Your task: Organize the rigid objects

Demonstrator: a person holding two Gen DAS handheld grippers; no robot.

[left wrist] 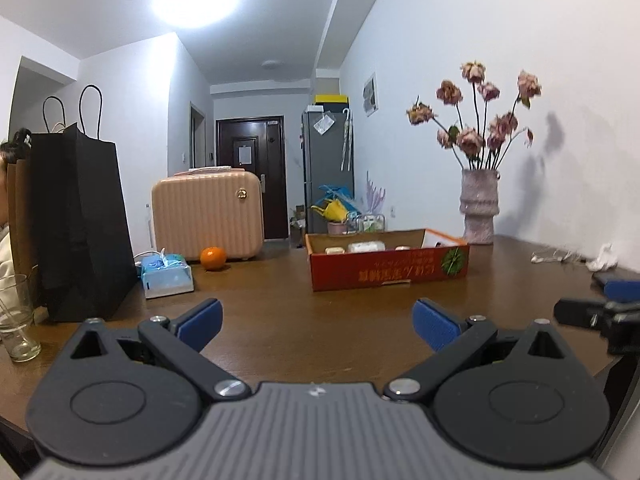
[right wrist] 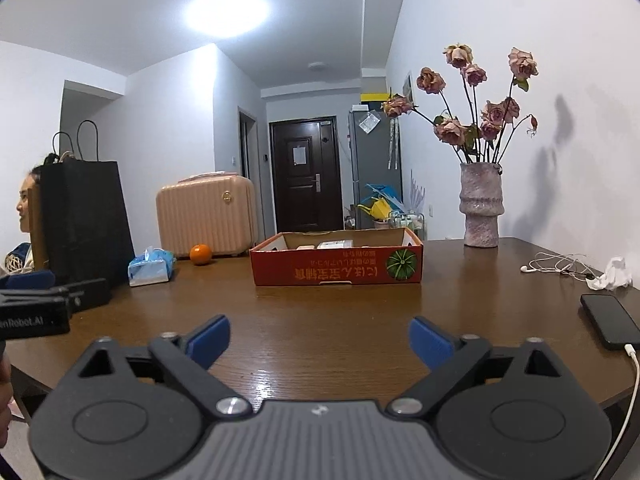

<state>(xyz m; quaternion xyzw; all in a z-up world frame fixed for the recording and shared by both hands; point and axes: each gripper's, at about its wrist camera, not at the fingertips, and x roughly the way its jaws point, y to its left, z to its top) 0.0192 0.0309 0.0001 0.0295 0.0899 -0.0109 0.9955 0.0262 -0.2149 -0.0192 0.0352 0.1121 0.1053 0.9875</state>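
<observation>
A shallow red cardboard box (left wrist: 388, 270) (right wrist: 336, 266) sits on the brown table and holds a few pale small items (left wrist: 366, 247) (right wrist: 335, 244), mostly hidden by its wall. An orange (left wrist: 213, 258) (right wrist: 200, 254) lies to the left of it. My left gripper (left wrist: 318, 322) is open and empty, low over the table's near part. My right gripper (right wrist: 319, 338) is open and empty, beside the left one, also short of the box. Each gripper shows at the edge of the other's view (left wrist: 596, 312) (right wrist: 48, 304).
A black paper bag (left wrist: 80, 220) (right wrist: 86, 220), a blue tissue pack (left wrist: 166, 274) (right wrist: 150, 268) and a pink case (left wrist: 208, 216) (right wrist: 206, 216) stand left. A glass (left wrist: 16, 320) is near left. A vase of flowers (left wrist: 478, 208) (right wrist: 480, 208), earphones (right wrist: 560, 266) and a phone (right wrist: 610, 322) are right.
</observation>
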